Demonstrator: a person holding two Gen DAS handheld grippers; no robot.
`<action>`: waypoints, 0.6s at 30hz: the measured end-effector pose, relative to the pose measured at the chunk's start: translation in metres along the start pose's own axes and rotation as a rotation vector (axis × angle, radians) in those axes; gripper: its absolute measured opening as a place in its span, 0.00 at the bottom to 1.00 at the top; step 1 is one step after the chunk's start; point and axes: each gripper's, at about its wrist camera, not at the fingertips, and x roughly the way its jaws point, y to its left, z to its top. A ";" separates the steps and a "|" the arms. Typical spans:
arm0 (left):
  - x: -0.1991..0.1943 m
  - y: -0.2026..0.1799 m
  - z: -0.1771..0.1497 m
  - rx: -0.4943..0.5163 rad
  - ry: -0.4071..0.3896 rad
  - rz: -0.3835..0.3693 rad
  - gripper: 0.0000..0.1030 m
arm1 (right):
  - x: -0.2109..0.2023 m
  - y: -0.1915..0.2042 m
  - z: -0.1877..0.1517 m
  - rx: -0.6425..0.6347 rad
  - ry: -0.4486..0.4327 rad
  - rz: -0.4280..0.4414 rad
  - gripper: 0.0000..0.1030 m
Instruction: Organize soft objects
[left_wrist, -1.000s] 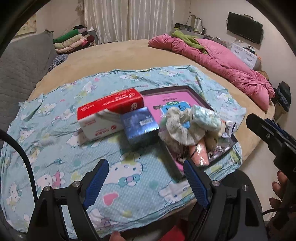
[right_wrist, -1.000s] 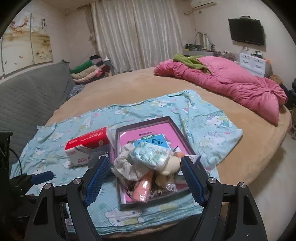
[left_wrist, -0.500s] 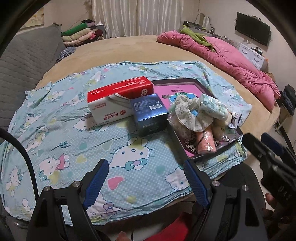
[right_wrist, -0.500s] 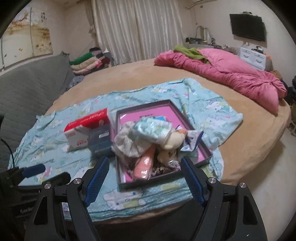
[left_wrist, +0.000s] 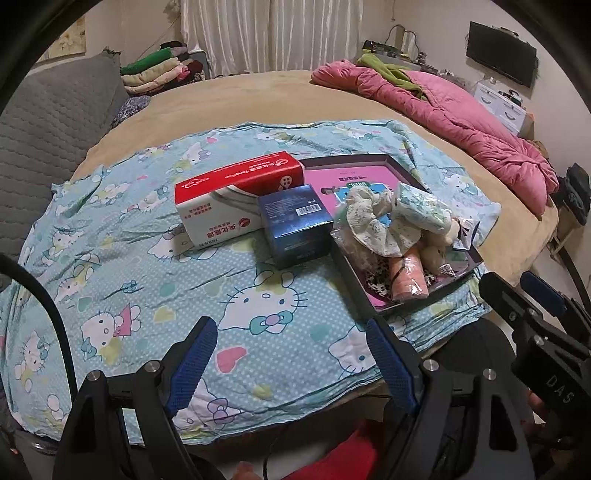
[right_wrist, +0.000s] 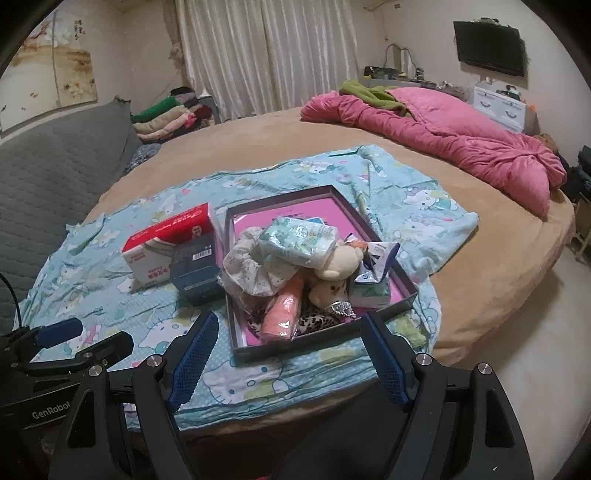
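Here the blue cartoon sheet (right_wrist: 424, 206) covers the near part of the round bed (right_wrist: 461, 273), and on it stands the shallow dark tray (right_wrist: 384, 236) where the soft things lie in one heap, beside a red tissue box (right_wrist: 170, 247) and a small blue box (right_wrist: 195, 273). Both the left gripper (left_wrist: 291, 362) and the right gripper (right_wrist: 288, 354) hang before the bed edge with fingers wide apart and nothing between them. I judge the whole heap is light and gives under pressure. The pale ruffled cloth (right_wrist: 251, 269) will fold and drag its neighbours, so a pinch at a thick fold seems best. The patterned soft pack (right_wrist: 299, 243) on top looks slippery in its wrapper; take it across the middle. The pink roll (right_wrist: 284, 310) is firmer, and the small plush bear (right_wrist: 340, 266) is best held at the body
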 end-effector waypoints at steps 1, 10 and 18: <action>0.000 -0.001 0.000 0.002 -0.002 -0.001 0.80 | -0.001 0.000 0.000 -0.001 0.000 -0.001 0.78; 0.002 -0.004 -0.001 0.007 0.008 -0.012 0.80 | -0.001 0.000 0.000 0.003 -0.006 -0.006 0.78; 0.004 -0.009 -0.001 0.021 0.008 -0.013 0.80 | 0.000 -0.004 -0.001 0.020 0.001 -0.011 0.78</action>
